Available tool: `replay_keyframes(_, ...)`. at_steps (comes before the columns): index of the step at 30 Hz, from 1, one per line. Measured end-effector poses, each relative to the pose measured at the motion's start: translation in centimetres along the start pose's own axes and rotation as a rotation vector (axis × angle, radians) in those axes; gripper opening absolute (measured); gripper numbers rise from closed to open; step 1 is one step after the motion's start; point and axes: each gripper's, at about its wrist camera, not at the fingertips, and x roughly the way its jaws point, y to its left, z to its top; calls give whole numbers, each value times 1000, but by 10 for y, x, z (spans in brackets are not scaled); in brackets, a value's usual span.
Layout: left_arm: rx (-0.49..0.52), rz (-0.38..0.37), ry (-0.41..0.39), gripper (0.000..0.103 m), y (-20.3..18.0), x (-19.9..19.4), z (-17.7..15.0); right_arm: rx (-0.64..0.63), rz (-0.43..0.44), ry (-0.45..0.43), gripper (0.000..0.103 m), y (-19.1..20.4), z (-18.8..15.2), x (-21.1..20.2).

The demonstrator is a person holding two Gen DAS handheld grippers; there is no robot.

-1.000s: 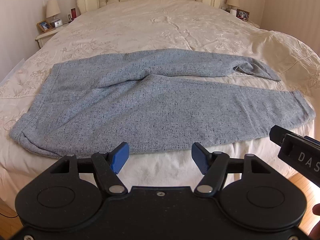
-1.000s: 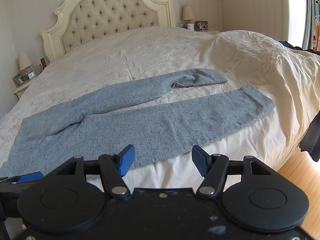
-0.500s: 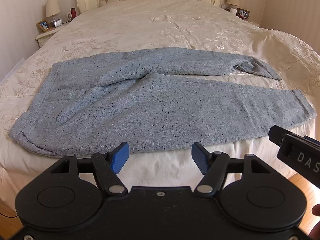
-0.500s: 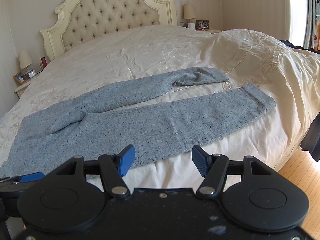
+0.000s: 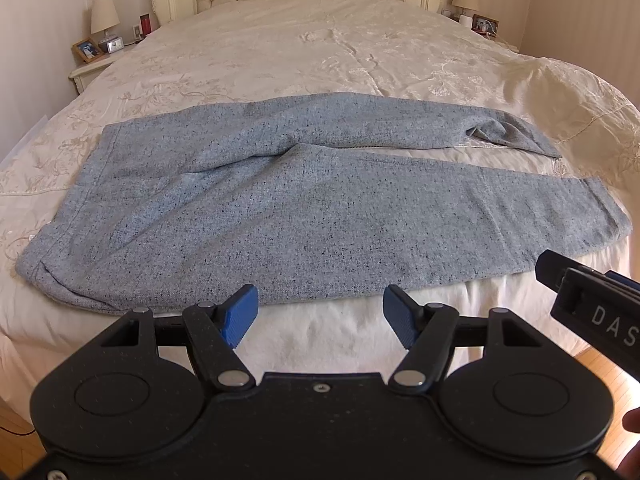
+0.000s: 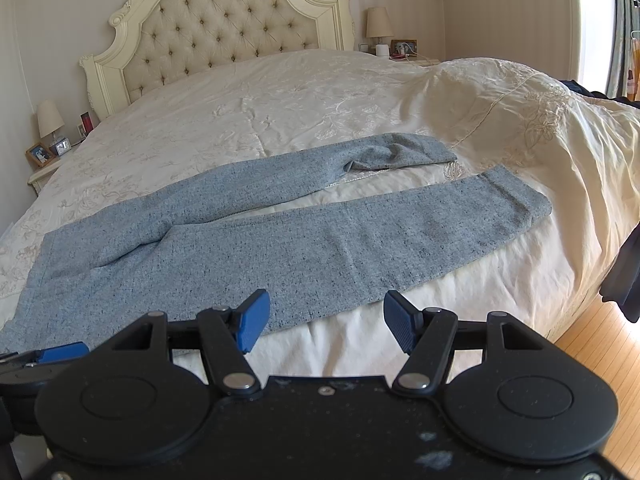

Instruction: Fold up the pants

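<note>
Grey-blue speckled pants (image 5: 304, 208) lie flat across the foot of a cream bed (image 5: 320, 52), waistband to the left, both legs running right. The far leg's cuff (image 6: 400, 152) is bunched and folded over. The near leg (image 6: 360, 240) reaches the bed's front edge. My left gripper (image 5: 318, 316) hovers open just in front of the pants' near edge, touching nothing. Further right, my right gripper (image 6: 324, 320) is open too, short of the near leg, and its body shows in the left wrist view (image 5: 592, 304).
The tufted headboard (image 6: 224, 36) stands at the far end, with nightstands, lamps and photo frames on both sides (image 5: 96, 44) (image 6: 384, 40). A raised fold of the cream cover (image 6: 540, 120) lies right of the cuffs. Wood floor (image 6: 592, 344) and a dark hanging cloth (image 6: 624, 280) are at right.
Both grippers have edged slightly higher and closer over the bed; the pants sit a little lower in both views. Jaws stayed open and the pants have not moved.
</note>
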Motion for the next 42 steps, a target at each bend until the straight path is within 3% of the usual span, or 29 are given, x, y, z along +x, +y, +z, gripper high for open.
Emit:
replay_keyframes(25, -6, -8, -8, 70, 1, 12, 3, -15, -6, 32, 67, -1, 3, 12)
replay_keyframes(29, -1, -31, 5, 69, 1, 19, 13, -28, -13, 54, 67, -1, 5, 23)
replay_keyframes(35, 120, 0, -31, 69, -11, 32, 35, -35, -36, 129, 67, -6, 9, 48)
replay_keyframes(42, 144, -21, -15, 69, -24, 51, 69, 46, -71, 212, 67, -23, 31, 75)
